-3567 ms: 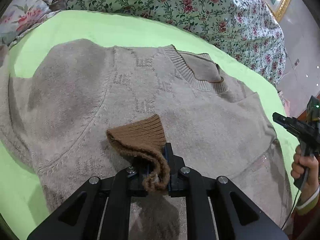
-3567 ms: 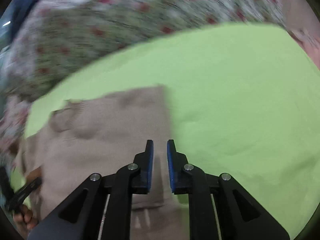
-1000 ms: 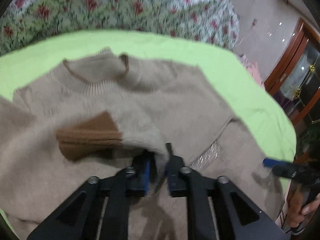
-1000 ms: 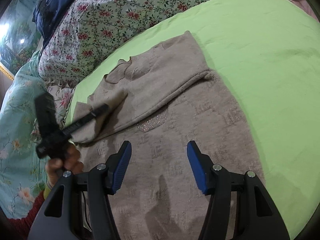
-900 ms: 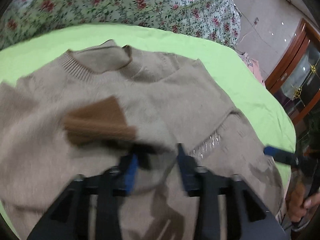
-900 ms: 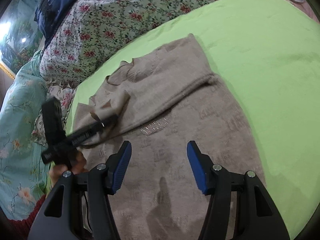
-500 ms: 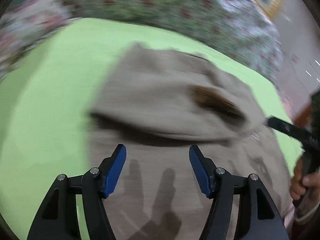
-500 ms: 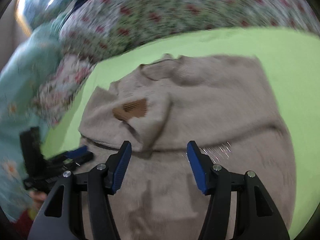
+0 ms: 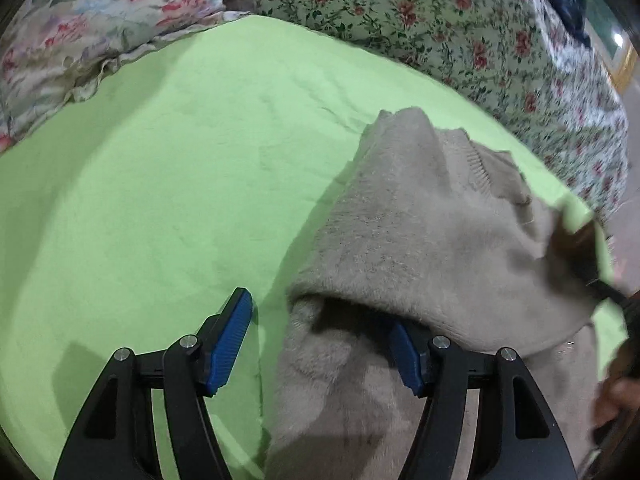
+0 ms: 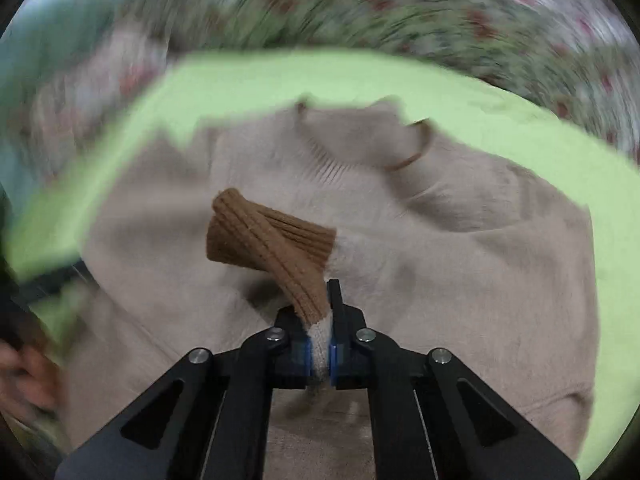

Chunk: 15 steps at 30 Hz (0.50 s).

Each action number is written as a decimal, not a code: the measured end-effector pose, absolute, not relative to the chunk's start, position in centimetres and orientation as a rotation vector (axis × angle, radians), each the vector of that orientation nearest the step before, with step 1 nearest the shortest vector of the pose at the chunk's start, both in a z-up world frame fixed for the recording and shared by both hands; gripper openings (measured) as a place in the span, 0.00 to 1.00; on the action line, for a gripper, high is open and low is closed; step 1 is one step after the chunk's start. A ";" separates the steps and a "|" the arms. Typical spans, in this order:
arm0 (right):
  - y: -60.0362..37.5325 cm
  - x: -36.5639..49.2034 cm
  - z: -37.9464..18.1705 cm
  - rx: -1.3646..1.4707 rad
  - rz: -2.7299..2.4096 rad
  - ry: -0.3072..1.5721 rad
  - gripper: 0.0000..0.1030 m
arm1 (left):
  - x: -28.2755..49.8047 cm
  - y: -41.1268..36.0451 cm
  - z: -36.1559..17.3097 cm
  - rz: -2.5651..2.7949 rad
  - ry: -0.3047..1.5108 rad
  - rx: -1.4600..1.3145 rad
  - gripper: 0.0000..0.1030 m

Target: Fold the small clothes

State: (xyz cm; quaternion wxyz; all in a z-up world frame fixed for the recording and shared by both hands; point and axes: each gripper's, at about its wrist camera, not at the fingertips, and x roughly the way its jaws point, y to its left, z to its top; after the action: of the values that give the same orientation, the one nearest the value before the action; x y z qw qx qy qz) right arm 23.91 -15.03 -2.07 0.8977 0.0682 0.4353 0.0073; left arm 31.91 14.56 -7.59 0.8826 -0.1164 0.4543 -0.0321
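With the beige sweater (image 10: 420,280) spread on the green sheet (image 9: 160,200), the right gripper (image 10: 319,344), jaws just closed, pinches the brown-cuffed sleeve (image 10: 272,240) pointing toward ten o'clock, the left gripper (image 9: 320,340) gapes unladen, and next that sleeve likely needs repositioning.

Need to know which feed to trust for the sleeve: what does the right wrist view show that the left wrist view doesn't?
Only right wrist: the right claw shut on the sleeve by its brown cuff, and the neckline.
Only left wrist: the left claw open at the sweater's folded edge; a floral pillow.
Both: beige sweater on the green sheet.
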 end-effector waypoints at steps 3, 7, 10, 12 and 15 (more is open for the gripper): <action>-20.3 21.2 -0.2 0.306 -0.071 0.798 0.06 | 31.8 13.9 -7.9 -0.026 0.937 -0.225 0.64; -25.5 18.9 -2.9 0.472 -0.130 0.811 0.06 | 31.4 13.0 -8.0 -0.012 0.928 -0.217 0.66; -27.5 18.3 -6.1 0.616 -0.152 0.889 0.11 | 31.2 13.0 -8.1 0.012 0.927 -0.207 0.65; -28.2 17.0 -6.9 0.646 -0.181 0.877 0.13 | 31.1 13.6 -8.1 0.010 0.922 -0.238 0.66; -29.1 14.8 -6.4 0.633 -0.238 0.828 0.14 | 30.8 14.4 -8.2 0.005 0.919 -0.270 0.66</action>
State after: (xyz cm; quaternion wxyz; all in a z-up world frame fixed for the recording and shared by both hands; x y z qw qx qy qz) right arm 14.83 -29.10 -6.44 0.8605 0.3016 0.3946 -0.1133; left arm 30.76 14.44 -8.21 0.8876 -0.1298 0.4420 0.0025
